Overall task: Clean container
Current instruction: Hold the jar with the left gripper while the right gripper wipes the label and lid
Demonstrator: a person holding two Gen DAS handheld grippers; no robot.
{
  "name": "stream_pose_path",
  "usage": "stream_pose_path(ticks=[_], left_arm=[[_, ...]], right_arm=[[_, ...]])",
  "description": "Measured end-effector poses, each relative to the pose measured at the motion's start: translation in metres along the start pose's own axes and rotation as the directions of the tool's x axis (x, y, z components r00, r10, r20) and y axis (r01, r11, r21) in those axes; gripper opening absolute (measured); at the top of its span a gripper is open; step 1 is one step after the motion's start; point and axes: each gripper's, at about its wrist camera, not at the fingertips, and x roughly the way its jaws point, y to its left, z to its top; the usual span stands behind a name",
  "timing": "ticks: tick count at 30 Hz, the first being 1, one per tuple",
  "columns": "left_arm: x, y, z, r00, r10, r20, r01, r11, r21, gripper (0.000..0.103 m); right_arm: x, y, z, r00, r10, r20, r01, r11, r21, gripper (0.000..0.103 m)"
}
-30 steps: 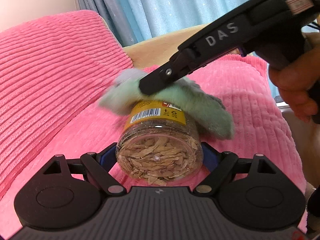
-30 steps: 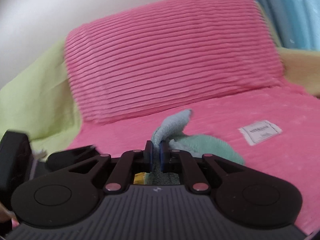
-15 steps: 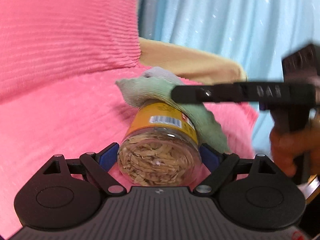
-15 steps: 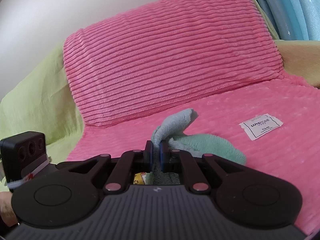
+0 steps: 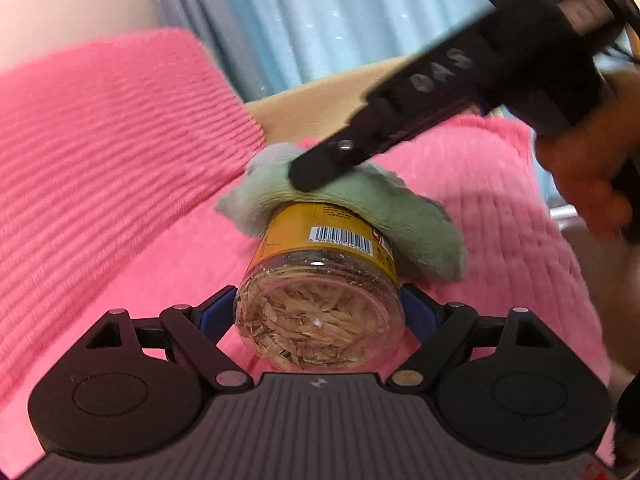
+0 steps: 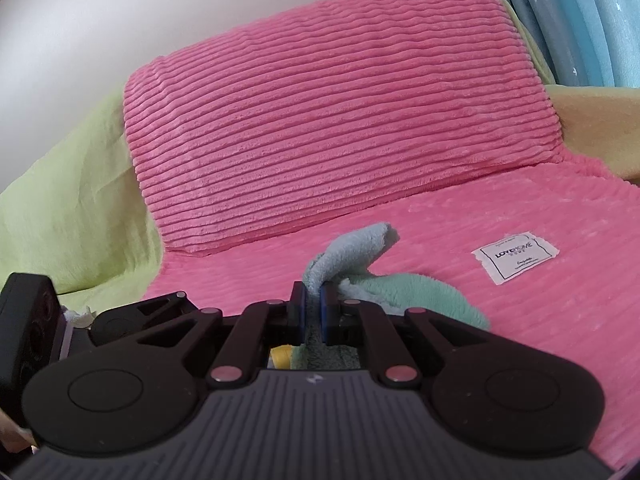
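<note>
The left tongs (image 5: 318, 314) are matte black plastic: a ribbed grey-black body plate with a small pale logo at its front edge, two rounded lobes each bearing a shallow circular recess, and angular linkage arms pinned with silver rivets. Their fingers carry blue pads (image 5: 214, 314) on the inner faces. The right tongs (image 6: 314, 312) have the same build, with a ribbed plate, twin round lobes, silver pivot pins and narrow blue pads (image 6: 325, 312). Seen from the left wrist, their long black finger bar bears pale letters that read DAS upside down and one silver screw near the tip. A bare hand (image 5: 580, 184) grips the black handle; no sleeve shows.
</note>
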Motion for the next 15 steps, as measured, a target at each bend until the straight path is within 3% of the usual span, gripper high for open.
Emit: stream_pose_path(ticks=[4,10,15], left_arm=[[0.002,0.007,-0.003,1.000,-0.006,0.000,0.006,1.000,-0.013,0.086],[0.006,0.014,-0.004,1.000,-0.011,-0.002,0.011,1.000,-0.022,0.086],[0.010,0.026,-0.010,1.000,-0.011,-0.002,0.011,1.000,-0.023,0.086]], right_arm=[[0.001,0.009,0.000,1.000,-0.004,-0.016,0.003,0.998,-0.058,0.005],[0.002,0.030,-0.006,0.983,0.164,-0.081,-0.171,0.981,-0.091,0.005],[0.004,0.034,-0.006,0.981,0.173,-0.086,-0.182,0.977,-0.111,0.004]])
